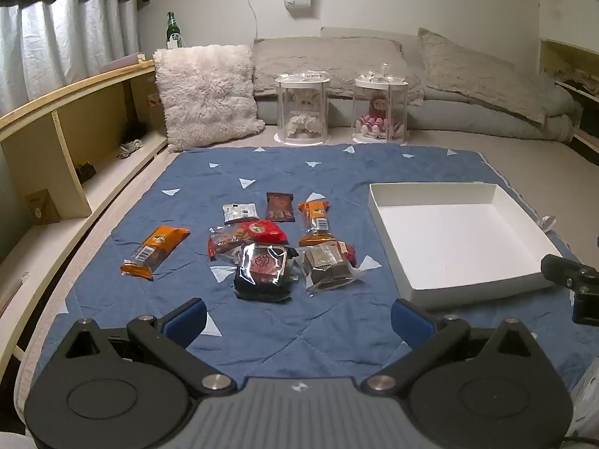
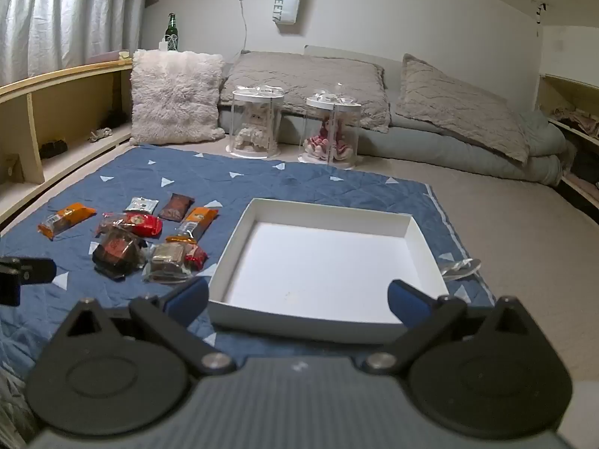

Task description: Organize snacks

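Observation:
Several wrapped snacks lie on a blue quilted mat (image 1: 299,172): an orange bar (image 1: 155,249) at the left, a black packet (image 1: 264,269), a red packet (image 1: 258,234), a brown packet (image 1: 280,207) and a second orange bar (image 1: 316,220). An empty white box (image 1: 389,247) sits to their right; it also shows in the right wrist view (image 2: 423,247). My left gripper (image 1: 299,318) is open and empty, just short of the black packet. My right gripper (image 2: 299,299) is open and empty, at the box's near wall.
Two clear cylinders with plush toys (image 1: 302,112) (image 1: 380,112) stand behind the mat. A fluffy white pillow (image 1: 206,93) and grey bedding (image 1: 468,75) lie at the back. A wooden shelf (image 1: 67,119) runs along the left. A clear wrapper (image 2: 458,267) lies right of the box.

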Tool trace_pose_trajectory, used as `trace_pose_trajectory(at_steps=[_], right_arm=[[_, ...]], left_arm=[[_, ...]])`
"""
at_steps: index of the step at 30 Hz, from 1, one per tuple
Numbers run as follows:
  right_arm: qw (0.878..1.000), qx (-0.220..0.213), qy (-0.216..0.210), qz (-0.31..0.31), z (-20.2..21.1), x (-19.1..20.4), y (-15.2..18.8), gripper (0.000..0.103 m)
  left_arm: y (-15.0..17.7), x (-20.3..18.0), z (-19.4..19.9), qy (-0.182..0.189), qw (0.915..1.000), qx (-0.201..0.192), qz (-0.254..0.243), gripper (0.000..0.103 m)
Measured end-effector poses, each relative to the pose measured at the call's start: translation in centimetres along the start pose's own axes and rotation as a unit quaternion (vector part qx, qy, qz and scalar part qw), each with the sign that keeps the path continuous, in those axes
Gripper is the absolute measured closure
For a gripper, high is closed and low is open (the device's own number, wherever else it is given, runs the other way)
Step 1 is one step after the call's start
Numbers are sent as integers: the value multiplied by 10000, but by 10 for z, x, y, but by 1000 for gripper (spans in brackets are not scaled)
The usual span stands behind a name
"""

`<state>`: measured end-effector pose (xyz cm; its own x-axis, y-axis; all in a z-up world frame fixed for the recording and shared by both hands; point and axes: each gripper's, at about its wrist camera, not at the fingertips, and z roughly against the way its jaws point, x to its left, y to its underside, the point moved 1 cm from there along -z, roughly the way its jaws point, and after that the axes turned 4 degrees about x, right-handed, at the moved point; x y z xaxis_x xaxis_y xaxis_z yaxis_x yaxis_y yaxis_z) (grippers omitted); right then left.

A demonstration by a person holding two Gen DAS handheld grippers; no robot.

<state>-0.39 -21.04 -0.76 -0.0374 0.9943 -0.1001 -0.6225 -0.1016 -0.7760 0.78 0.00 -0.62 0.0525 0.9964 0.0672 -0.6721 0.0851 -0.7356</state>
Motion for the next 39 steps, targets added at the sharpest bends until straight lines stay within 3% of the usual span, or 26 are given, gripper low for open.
trace_pose_trajectory(at_steps=[39], right_arm=[[10000,56,29,52,-3,0,2,1]], left_arm=[[0,0,0,-3,10000,28,-8,0]])
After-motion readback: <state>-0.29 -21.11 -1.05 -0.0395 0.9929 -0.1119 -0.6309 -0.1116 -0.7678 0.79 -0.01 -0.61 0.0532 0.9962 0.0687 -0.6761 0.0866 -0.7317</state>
